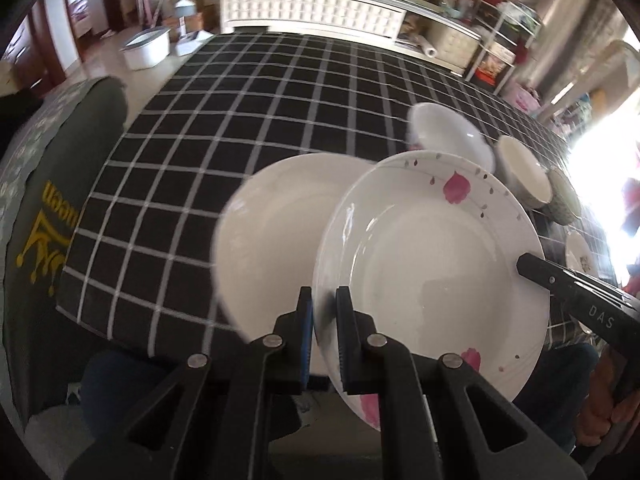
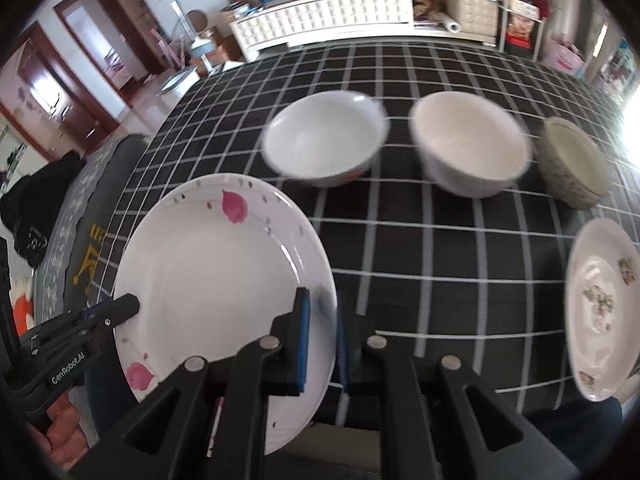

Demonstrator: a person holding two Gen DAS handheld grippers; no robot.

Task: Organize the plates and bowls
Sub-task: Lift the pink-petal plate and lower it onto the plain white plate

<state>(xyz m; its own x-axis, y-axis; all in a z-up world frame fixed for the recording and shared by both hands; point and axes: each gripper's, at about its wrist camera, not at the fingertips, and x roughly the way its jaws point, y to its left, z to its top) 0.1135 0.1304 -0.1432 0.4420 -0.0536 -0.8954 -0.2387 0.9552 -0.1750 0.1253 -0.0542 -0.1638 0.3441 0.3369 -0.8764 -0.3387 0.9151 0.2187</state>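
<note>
Pink-flowered plate (image 1: 432, 256) past table edge (image 1: 144, 316)

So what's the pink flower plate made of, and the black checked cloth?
The pink flower plate looks like glazed ceramic, maybe melamine: white, glossy, with bright glints along its rim. The black checked cloth looks like matte woven fabric: no shine, and it drapes over the table's edge.

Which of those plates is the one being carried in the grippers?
The plate with pink flowers: both the left gripper and right gripper clamp its rim. The plain white plate and the brown-flowered plate lie ungripped.
</note>
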